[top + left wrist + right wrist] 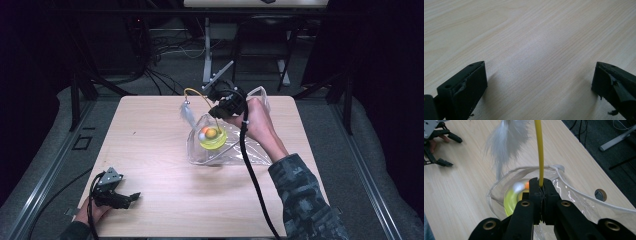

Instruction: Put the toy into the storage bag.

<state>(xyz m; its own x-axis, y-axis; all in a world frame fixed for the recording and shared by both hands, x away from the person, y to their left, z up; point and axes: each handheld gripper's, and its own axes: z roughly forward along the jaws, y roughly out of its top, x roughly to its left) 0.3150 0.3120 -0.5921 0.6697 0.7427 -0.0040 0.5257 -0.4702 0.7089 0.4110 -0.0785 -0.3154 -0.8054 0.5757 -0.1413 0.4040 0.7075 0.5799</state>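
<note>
- The right gripper (218, 111) is held over the middle of the far half of the desk (150, 150), with the person's right hand (257, 122) wrapped around its body and a camouflage sleeve (300, 200) running back to the near right edge.
- Its jaws are clenched on a thin yellow wand (539, 150); in the right gripper view the two black pads meet with the wand pinched between them and rising straight out of the tips.
- In the high view the wand (195, 92) arches up and over to the left, and a white feather (187, 116) hangs from its far end, just above the desk.
- In the right gripper view the feather (505, 140) shows blurred, beside the wand.
- Below the right gripper lies a clear plastic bag (220, 150) with a white zip rim (524, 171), its mouth open towards the gripper.
- Inside the bag sits a round yellow-green toy (212, 139) with small balls on top, one orange and one pale.
- The left gripper (122, 197) rests at the near left corner of the desk, well apart from the bag, held by the left hand (90, 212).
- Its jaws are released: in the left gripper view they stand wide apart over bare wood, with nothing between them.
</note>
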